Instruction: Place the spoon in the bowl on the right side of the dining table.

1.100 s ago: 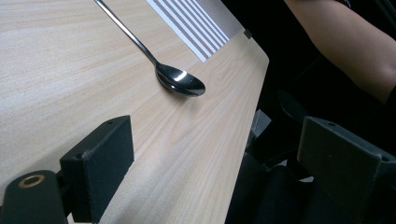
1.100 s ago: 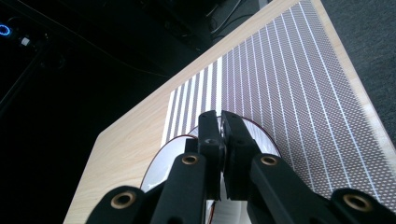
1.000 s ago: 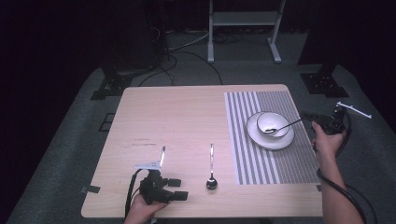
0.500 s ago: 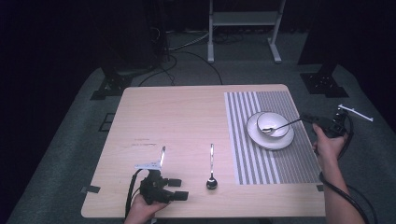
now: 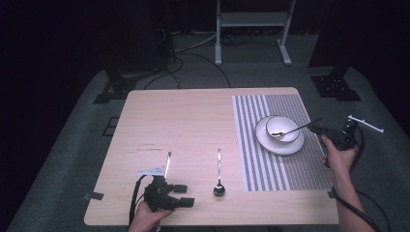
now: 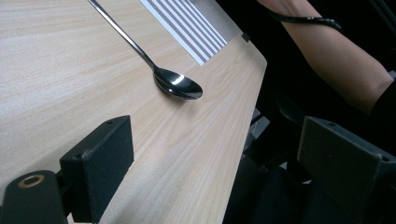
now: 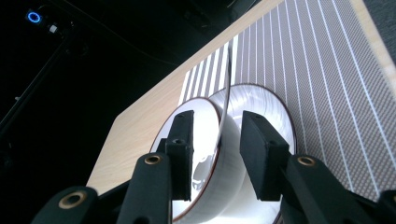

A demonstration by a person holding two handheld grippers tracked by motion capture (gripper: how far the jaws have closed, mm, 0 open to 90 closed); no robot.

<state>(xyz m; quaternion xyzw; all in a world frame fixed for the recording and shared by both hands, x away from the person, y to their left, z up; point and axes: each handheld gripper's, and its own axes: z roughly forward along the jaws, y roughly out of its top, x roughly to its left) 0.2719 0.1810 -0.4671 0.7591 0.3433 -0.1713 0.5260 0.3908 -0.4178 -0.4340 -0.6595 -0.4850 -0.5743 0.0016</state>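
Pale wooden table (image 5: 193, 125), striped placemat (image 5: 285, 164), grey carpet (image 5: 77, 159), dark room, both hand-held grippers' jaws apart.

The table (image 5: 193, 125) is pale, light-grained wood. On its right side lies a grey mat (image 5: 280, 140) with white stripes, broad at its left edge and thin further right. The bowl (image 5: 283, 129) and plate (image 5: 263, 140) are white, the plate with a dark rim line. Both spoons (image 5: 218, 171) are shiny silver.

Bowl (image 5: 282, 128) on plate (image 5: 263, 140) on mat (image 5: 285, 169) (table's right), spoon (image 5: 290, 130) in bowl, second spoon (image 5: 218, 174) left of mat
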